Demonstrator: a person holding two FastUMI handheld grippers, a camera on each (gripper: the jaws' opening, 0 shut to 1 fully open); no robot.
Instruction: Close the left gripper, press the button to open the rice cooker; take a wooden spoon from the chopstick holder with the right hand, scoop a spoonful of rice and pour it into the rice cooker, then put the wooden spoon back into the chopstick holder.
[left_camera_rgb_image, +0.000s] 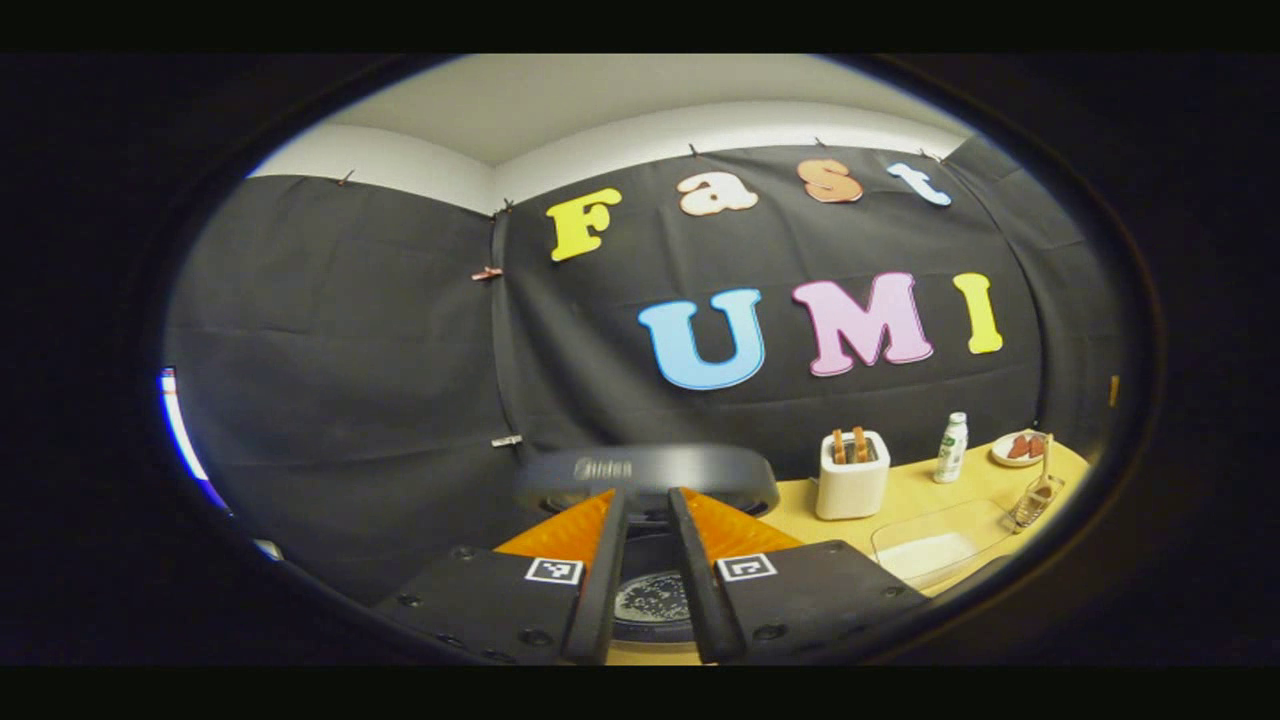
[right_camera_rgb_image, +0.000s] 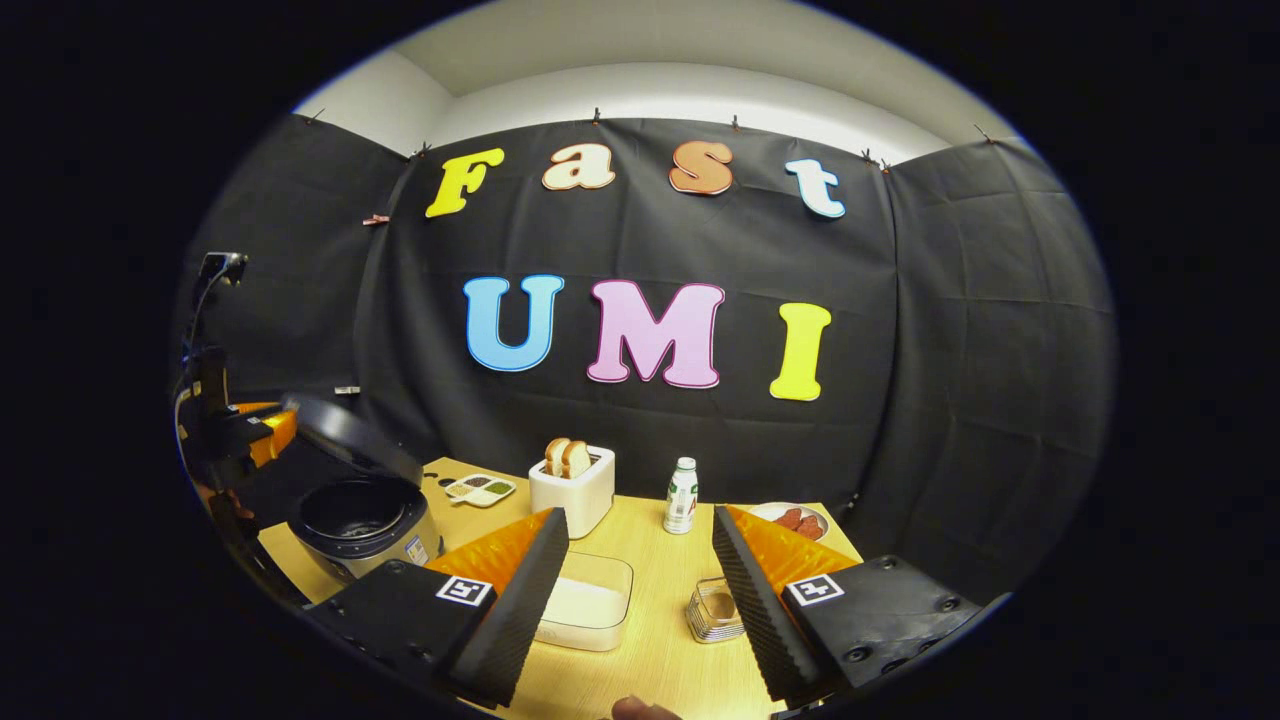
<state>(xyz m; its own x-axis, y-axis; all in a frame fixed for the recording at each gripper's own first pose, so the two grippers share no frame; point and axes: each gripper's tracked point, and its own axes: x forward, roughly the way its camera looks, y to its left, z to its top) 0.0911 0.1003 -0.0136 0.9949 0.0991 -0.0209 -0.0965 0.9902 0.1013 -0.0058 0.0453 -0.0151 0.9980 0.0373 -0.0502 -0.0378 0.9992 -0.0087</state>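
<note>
The rice cooker (right_camera_rgb_image: 365, 525) sits on the wooden table (right_camera_rgb_image: 660, 580) at about 8 o'clock in the right gripper view, and its lid (right_camera_rgb_image: 350, 430) stands up, so the pot is open. The inside of the pot looks dark, and I cannot tell if any rice is in it. In the middle of the table, close to the bottom at 6 o'clock, is one clear box (right_camera_rgb_image: 590, 605) with white rice in it. Just to its right, at about 5 o'clock, is the chopstick holder (right_camera_rgb_image: 715, 612), a small wire basket; in the left gripper view a wooden spoon (left_camera_rgb_image: 1043, 470) sticks up out of it at 3 o'clock. One white toaster (right_camera_rgb_image: 572, 490) has two slices of bread poking out of the top. One small white bottle (right_camera_rgb_image: 682, 495) stands next to it. One plate (right_camera_rgb_image: 800, 520) with red pieces of food is at the far right of the table. One little tray (right_camera_rgb_image: 480, 488) with a few small parts holding bits of food is behind the cooker. The right gripper (right_camera_rgb_image: 640, 590) has its two fingers wide apart and holds nothing. The left gripper (left_camera_rgb_image: 650, 575) is right over the open cooker, with its fingers narrow, almost together, and nothing between them. In the right gripper view the left gripper shows at 9 o'clock, beside the raised lid.
</note>
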